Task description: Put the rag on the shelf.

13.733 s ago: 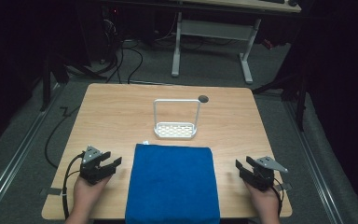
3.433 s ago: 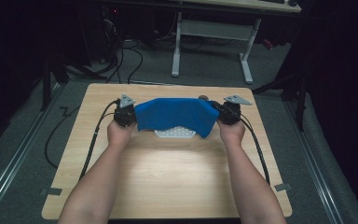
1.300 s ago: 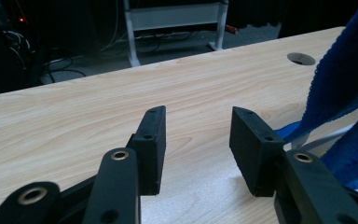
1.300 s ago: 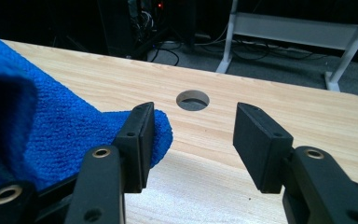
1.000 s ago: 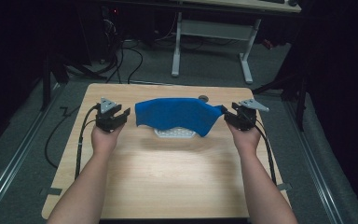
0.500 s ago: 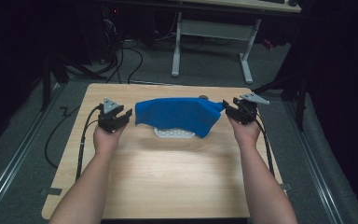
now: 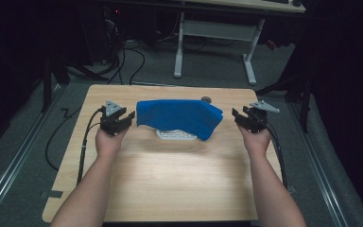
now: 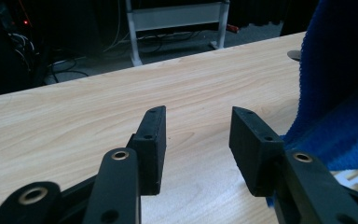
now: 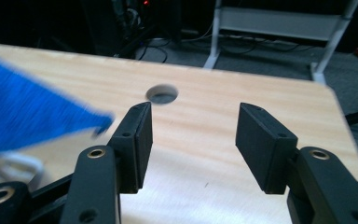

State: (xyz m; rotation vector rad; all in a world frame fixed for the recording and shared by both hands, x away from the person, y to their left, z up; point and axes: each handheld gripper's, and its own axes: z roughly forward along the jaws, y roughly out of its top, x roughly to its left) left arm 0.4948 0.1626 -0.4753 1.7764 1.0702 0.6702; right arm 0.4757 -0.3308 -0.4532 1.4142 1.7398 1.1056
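Two hand-held grippers, jaws apart and empty, flank a blue towel on a wooden worktop [image 7: 170, 175].
Left gripper [image 7: 123, 119] and right gripper [image 7: 242, 118] sit beside the blue towel [image 7: 177, 116], draped over a white rack [image 7: 175, 135]; draped unevenly, it could slide off.

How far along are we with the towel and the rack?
Done: the blue towel hangs draped over the white rack. In hand: nothing; left gripper and right gripper are open beside it. Left: perhaps evening the drape, which hangs lower at its right end.
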